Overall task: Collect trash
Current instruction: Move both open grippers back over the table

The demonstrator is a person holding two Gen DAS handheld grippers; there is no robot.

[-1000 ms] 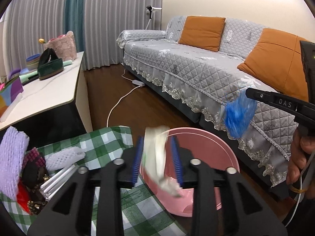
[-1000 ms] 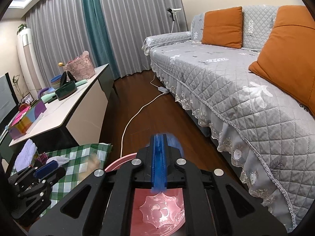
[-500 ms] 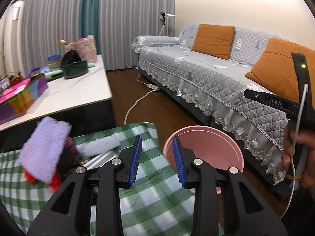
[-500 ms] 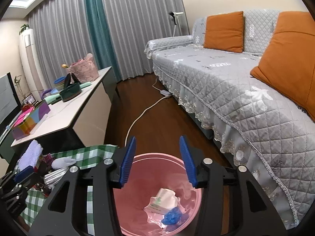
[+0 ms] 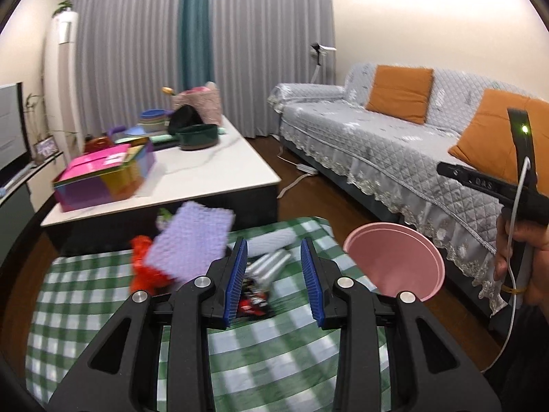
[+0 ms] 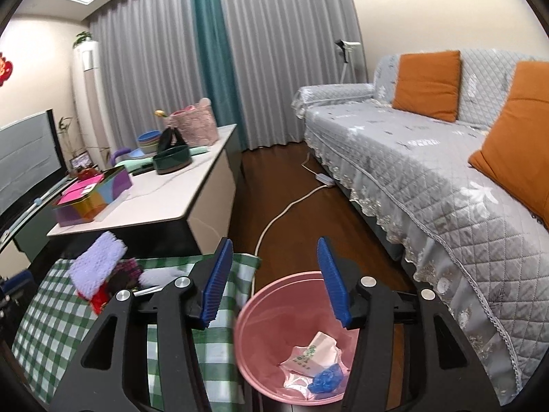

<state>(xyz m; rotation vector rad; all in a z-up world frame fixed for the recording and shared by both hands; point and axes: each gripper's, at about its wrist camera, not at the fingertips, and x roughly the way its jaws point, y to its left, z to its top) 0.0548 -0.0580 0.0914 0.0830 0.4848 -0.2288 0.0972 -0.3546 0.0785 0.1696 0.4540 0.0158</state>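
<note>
1. Left wrist view, left of frame: colourful box (image 5: pixel 103 178) on the white table (image 5: pixel 212 175), pink label on its lid, print blurred, unreadable.
2. Lower left to centre: green checked cloth (image 5: pixel 103 309) with the trash pile on it: purple foam net (image 5: pixel 190 240), red scrap (image 5: pixel 144 267), white foam sleeve (image 5: pixel 271 240), silver wrapper (image 5: pixel 271 264), dark red-black packet (image 5: pixel 254 300); packet print too blurred to read.
3. Bottom centre: left gripper (image 5: pixel 274 281) released, blue pads apart, nothing pinched; the packet and wrapper show through the gap, further off on the cloth.
4. Right of centre: pink bin (image 5: pixel 394 257) on the floor, just beside the cloth's right edge.
5. Far right: a hand (image 5: pixel 528 261) grips the other tool's handle; "DAS" printed on its black bar, green light lit above.
6. Right wrist view, bottom centre: right gripper (image 6: pixel 274 281) with jaws opening, nothing between them, over the bin's near rim.
7. Bottom centre-right, inside the bin (image 6: pixel 254 350): white packet (image 6: pixel 315 353) with green printing, illegible, blue crumpled piece (image 6: pixel 326 377) beside it, clear plastic under both.
8. Right: grey sofa (image 6: pixel 429 178), orange cushions (image 6: pixel 427 84).
</note>
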